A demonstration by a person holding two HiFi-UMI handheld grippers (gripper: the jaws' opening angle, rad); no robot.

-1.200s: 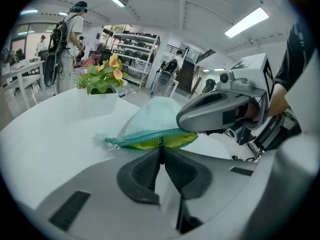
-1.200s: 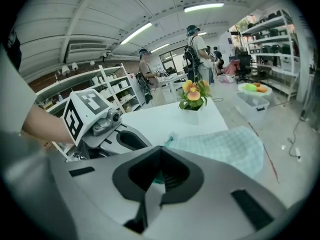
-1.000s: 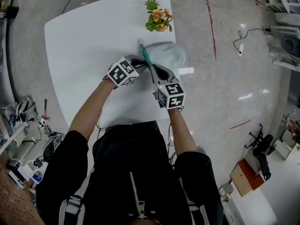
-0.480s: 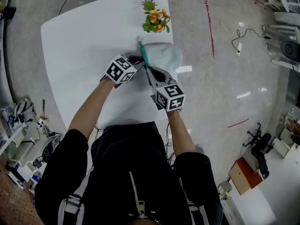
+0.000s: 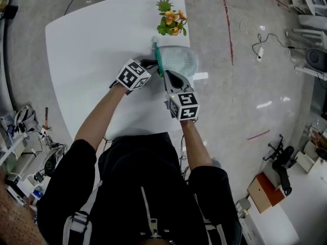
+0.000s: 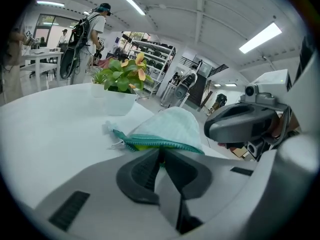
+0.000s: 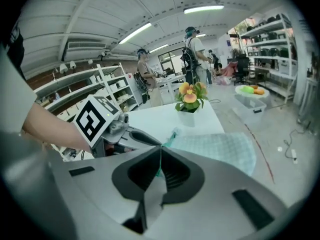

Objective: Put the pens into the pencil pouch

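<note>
A pale mint pencil pouch [image 5: 180, 59] with a green zipper edge [image 5: 158, 60] lies near the table's right edge, below the plant. My left gripper [image 5: 153, 64] is shut on the zipper edge from the left. My right gripper [image 5: 166, 74] is shut on the same edge from the near side. In the left gripper view the jaws [image 6: 161, 153] pinch the green zipper band of the pouch [image 6: 172, 125], and the right gripper [image 6: 240, 124] shows beside it. In the right gripper view the jaws [image 7: 160, 156] clamp thin green fabric of the pouch [image 7: 220, 149]. No pen is in sight.
A small potted plant [image 5: 171, 20] with orange flowers stands just beyond the pouch on the white table [image 5: 92, 50]. The table's right edge runs close by the pouch. People stand in the background [image 7: 192, 54], with shelves and cables on the floor around.
The left gripper has shifted a little along the zipper edge toward the right gripper. The pouch looks flatter and rounder than before. The right gripper has stayed put.
</note>
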